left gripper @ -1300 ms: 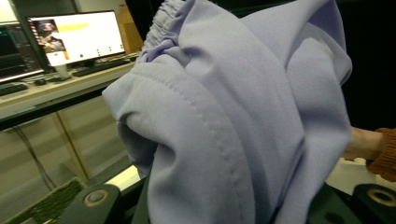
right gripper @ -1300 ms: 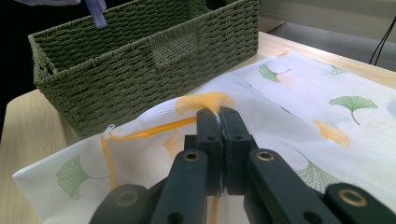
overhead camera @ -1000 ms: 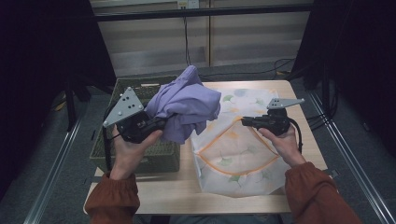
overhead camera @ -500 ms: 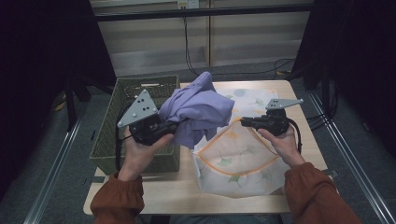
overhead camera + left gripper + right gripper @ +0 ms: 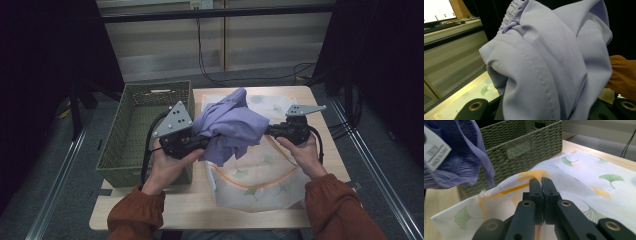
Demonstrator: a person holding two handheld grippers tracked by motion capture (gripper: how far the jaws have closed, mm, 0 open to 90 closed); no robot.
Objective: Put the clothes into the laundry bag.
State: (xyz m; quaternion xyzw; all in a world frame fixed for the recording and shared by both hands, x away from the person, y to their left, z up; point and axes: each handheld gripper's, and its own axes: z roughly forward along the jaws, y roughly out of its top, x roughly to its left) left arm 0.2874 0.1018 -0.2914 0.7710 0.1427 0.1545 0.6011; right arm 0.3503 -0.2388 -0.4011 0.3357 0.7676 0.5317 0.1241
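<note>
Over the last second the left gripper [image 5: 197, 142] has carried the purple garment [image 5: 230, 127] rightward, away from above the basket [image 5: 145, 130] and out over the mesh bag [image 5: 255, 175]. The cloth now hangs between the two grippers, covering the bag's opening and reaching close to the right gripper [image 5: 272, 131]. The left hand [image 5: 167, 165] has shifted right with it, off the basket's near corner.

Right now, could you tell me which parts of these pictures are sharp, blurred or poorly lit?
High view: the edges fall into darkness while the table is evenly lit. Left gripper view: the lilac garment shows crisp stitching, the background soft. Right gripper view: the fingers pinching the mesh laundry bag are sharp, while the garment's label nearby is blurred.
</note>
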